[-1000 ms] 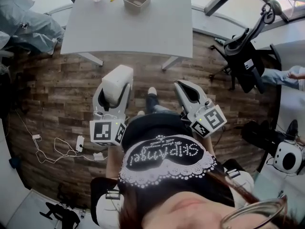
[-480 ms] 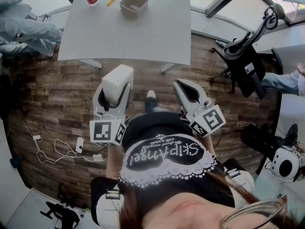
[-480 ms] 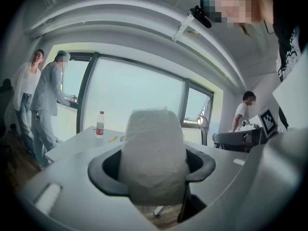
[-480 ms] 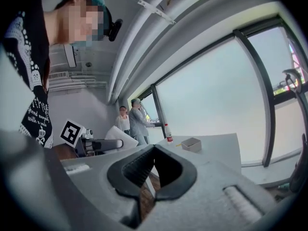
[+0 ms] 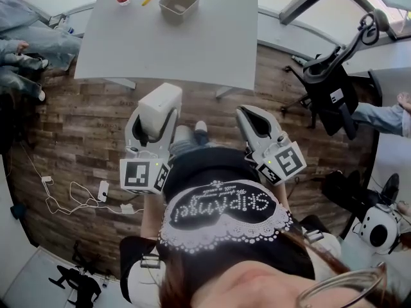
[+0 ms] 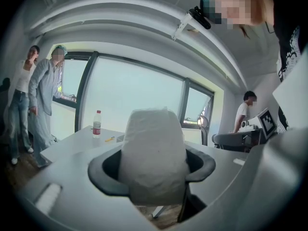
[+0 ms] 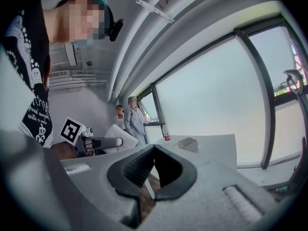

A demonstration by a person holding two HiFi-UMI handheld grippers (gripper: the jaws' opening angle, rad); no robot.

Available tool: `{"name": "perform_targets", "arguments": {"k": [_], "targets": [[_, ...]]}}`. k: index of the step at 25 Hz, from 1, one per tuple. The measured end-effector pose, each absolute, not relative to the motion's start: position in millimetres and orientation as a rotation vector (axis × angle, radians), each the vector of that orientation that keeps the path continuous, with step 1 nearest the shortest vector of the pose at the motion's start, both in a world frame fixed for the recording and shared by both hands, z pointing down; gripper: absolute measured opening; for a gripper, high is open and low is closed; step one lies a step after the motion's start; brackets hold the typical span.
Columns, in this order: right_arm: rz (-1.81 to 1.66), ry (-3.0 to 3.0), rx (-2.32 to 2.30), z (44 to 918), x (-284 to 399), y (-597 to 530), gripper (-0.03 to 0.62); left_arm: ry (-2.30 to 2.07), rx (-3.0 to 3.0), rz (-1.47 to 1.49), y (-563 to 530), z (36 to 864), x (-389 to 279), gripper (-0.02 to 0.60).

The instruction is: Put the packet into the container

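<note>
Stepping closer: the left hand-held gripper [image 5: 154, 122] still pinches the soft white wrapped packet [image 5: 160, 102], the right hand-held gripper [image 5: 255, 122] is pressed together, empty; the pale grey surface [image 5: 192, 43] edges nearer, the small square beige container [image 5: 178, 3] still well apart

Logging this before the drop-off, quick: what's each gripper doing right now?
Left gripper: shut on the white packet.
Right gripper: jaws shut, empty.
</note>
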State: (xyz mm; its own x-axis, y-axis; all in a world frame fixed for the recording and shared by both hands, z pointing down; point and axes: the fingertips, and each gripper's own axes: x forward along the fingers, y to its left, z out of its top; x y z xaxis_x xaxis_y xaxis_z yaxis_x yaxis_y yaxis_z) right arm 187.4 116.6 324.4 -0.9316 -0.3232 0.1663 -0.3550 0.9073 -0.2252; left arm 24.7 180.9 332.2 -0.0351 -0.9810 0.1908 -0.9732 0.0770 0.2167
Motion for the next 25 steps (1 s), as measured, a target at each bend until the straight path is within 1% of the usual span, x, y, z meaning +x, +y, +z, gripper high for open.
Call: {"name": "perform_targets", "arguments": {"k": [12,17,25], "targets": [[0.427,-2.946,0.561,326,180,95,-0.005,-2.061,1.990,-0.034,155,328,13,0.291],[0.445,-2.927,0.604,328,162,72,-0.005,-2.031,1.991,-0.043,130,333,-9,0.290],[0.452,-2.936,0.675,309,122,28,-0.005,-2.007,2.020,-0.045,83,317,-55,0.290]]}}
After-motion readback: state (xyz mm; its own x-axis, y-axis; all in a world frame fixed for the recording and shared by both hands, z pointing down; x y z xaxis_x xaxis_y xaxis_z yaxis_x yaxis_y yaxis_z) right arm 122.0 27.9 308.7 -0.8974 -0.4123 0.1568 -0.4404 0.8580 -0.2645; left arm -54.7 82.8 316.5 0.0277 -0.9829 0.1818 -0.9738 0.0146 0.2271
